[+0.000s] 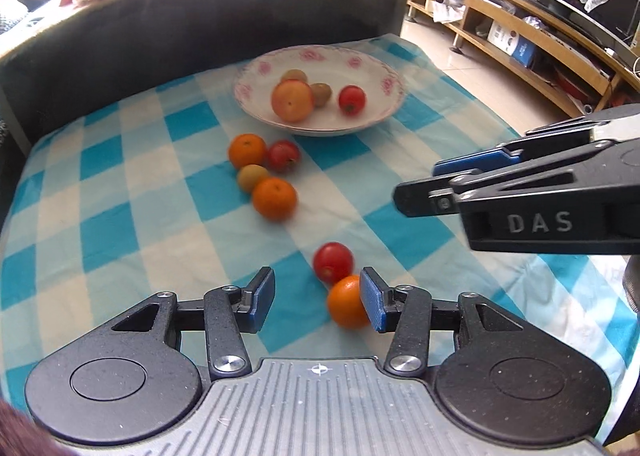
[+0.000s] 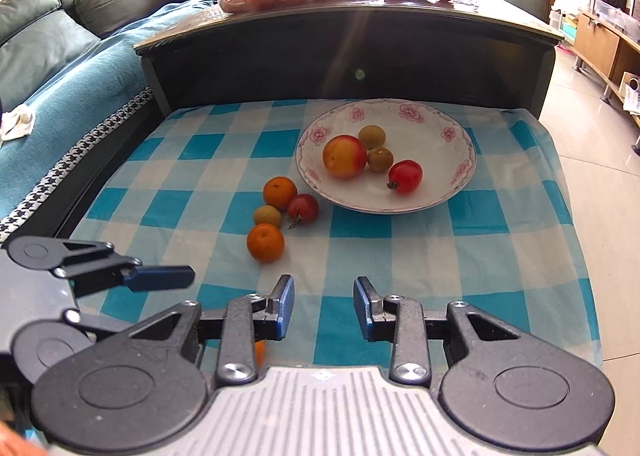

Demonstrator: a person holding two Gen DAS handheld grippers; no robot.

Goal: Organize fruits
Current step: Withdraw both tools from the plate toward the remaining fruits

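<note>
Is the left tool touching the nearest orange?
Cannot tell. Left wrist view: the left tool has its right pad overlapping the orange, contact or gap hidden.

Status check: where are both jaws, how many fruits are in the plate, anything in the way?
Left gripper and right gripper open, empty. Plate holds four fruits; six loose on cloth, nearest orange beside left jaws. Path clear.

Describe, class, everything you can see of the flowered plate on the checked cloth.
The plate is round, shallow and white, glossy like glazed china, with pink flowers and a thin scrolled line around its rim. It sits flat and upright on the blue-and-white checked cloth, toward the far side near a dark cabinet panel. It holds four fruits: a large yellow-red one, two small greenish-brown ones and a red tomato. Neither gripper touches it.
</note>
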